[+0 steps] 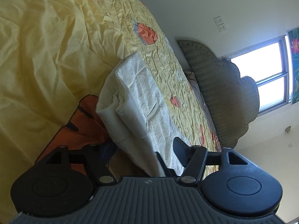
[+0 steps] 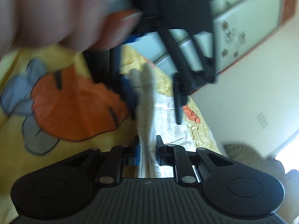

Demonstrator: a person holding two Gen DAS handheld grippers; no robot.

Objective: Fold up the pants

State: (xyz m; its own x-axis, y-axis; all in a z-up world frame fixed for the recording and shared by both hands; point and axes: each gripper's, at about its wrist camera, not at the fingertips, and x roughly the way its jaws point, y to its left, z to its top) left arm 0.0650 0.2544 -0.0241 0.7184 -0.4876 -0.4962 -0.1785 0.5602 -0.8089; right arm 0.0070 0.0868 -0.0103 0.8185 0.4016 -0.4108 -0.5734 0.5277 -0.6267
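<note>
The white textured pants [image 1: 138, 100] lie on a yellow bedspread [image 1: 46, 46], partly folded, with one edge lifted. In the left wrist view my left gripper [image 1: 143, 149] has its jaws wide apart, and the cloth's lifted edge runs between them; I cannot tell if a finger touches it. In the blurred right wrist view my right gripper [image 2: 147, 149] is shut on a raised fold of the pants [image 2: 145, 100]. The left gripper [image 2: 153, 95] and the hand [image 2: 56, 13] holding it show just ahead, close to the same fold.
The bedspread has orange and blue cartoon prints [image 2: 74, 108]. A padded grey-green headboard [image 1: 224, 97] stands at the bed's far end under a window [image 1: 269, 74]. White walls and a wardrobe [image 2: 243, 29] surround the bed.
</note>
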